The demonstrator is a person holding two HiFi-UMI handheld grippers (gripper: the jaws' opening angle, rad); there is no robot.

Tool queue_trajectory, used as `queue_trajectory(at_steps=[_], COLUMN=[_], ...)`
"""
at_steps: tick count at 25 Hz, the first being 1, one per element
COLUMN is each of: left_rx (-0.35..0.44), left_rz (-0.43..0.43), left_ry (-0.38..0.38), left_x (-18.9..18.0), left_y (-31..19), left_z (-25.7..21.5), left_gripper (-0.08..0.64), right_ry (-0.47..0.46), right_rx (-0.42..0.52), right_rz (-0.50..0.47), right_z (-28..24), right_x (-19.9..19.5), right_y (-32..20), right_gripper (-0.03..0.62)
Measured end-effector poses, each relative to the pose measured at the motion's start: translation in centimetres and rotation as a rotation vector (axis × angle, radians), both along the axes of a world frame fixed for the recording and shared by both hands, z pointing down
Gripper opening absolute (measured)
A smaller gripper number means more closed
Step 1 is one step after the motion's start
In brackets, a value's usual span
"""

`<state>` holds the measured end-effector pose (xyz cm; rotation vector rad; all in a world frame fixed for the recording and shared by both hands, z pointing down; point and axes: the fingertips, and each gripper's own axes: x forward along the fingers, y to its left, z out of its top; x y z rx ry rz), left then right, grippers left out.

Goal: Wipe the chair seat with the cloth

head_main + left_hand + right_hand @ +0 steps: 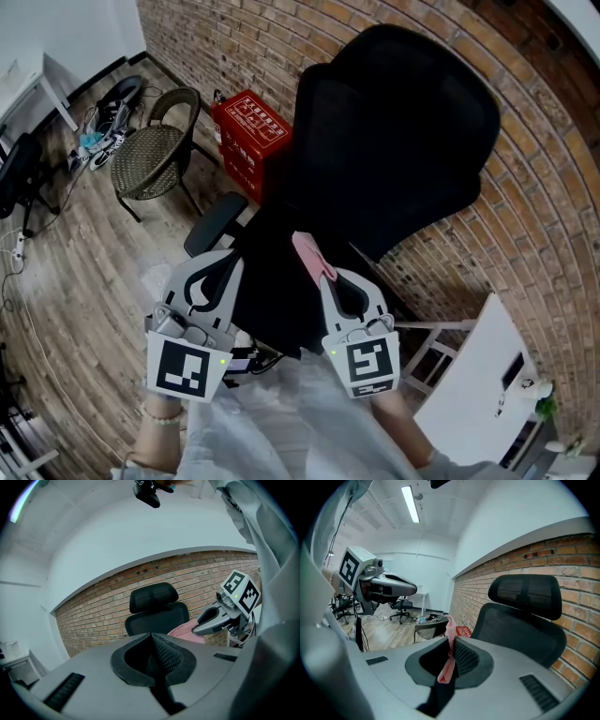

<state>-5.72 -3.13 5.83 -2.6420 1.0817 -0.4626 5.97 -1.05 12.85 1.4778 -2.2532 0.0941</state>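
A black mesh office chair (394, 131) stands against the brick wall, and its dark seat (272, 291) lies just beyond both grippers. My right gripper (328, 274) is shut on a pink cloth (307, 251), which pokes out past the jaw tips above the seat. In the right gripper view the cloth (450, 639) hangs pinched between the pads, with the chair back (520, 620) to the right. My left gripper (228, 258) hovers over the seat's left side, shut with nothing in it. The left gripper view shows its closed jaws, the chair (157, 616) and the cloth (185, 631) beside the right gripper (211, 623).
A wicker chair (150, 150) and a red box (248, 131) stand left of the office chair on the wood floor. The chair's left armrest (214, 223) juts out near my left gripper. A white table (478, 384) is at the lower right. Cables and shoes (103, 127) lie far left.
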Motion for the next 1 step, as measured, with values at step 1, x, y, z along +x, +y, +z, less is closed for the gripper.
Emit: queue_trajectory(at_steps=[1], left_rx=[0.000], left_rz=[0.000], left_ry=[0.001], left_x=[0.03], left_y=[0.00], left_z=[0.00], left_gripper=[0.018], right_ry=[0.000], right_rx=[-0.001], right_rz=[0.000], right_z=[0.02], right_x=[0.02], right_y=[0.00], right_gripper=[0.055])
